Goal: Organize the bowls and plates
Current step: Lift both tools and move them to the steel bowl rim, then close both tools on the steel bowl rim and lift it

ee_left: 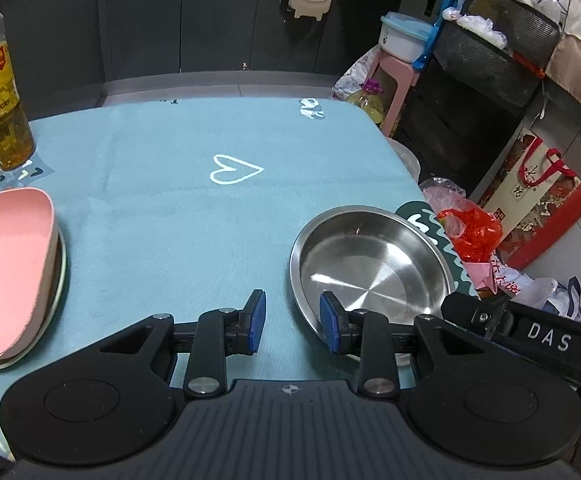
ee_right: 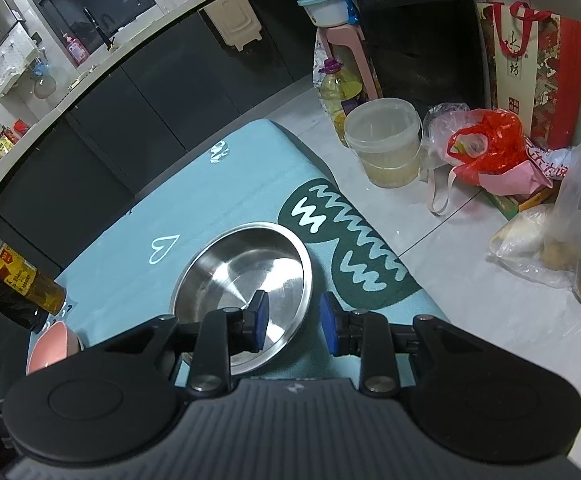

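As we look down along our two grippers, we see a round, shiny steel plate (ee_left: 372, 270) lying flat on a soft light-blue cloth (ee_left: 178, 208) with a white heart on it. The plate is shallow, with a wide flat rim, a smooth silver floor and bright spots of light in it. It is empty and sits near the right edge of the cloth, partly on a dark green patch with white zigzags (ee_right: 354, 248). Our left gripper (ee_left: 293, 323) has its blue pads apart, with nothing between them but the near rim of the plate. Our right gripper (ee_right: 293, 323) is parted too; one blue pad hangs over the plate's inside and the other outside, with the rim between, and we cannot tell if they touch it. Far off to the left rests a pink bowl (ee_left: 8, 268) stacked on a pale plate (ee_left: 60, 284).
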Demonstrator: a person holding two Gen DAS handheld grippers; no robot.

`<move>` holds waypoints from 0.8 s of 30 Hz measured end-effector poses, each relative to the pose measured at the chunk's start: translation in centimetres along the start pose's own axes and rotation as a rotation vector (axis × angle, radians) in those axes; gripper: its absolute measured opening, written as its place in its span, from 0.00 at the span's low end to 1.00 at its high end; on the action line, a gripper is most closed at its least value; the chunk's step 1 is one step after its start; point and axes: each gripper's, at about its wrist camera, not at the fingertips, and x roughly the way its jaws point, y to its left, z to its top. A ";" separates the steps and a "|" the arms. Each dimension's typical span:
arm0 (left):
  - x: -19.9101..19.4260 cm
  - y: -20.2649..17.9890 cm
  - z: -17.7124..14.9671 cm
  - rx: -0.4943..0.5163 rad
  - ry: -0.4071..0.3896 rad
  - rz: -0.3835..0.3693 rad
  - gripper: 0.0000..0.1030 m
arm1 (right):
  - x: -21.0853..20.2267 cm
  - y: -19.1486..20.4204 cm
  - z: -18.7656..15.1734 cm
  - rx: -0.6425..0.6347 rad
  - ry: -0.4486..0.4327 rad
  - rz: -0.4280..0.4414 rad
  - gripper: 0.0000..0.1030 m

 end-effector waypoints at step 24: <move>1.1 -0.3 -0.5 0.040 0.010 -0.033 0.16 | 2.3 0.2 -0.2 -0.042 0.031 -0.021 0.16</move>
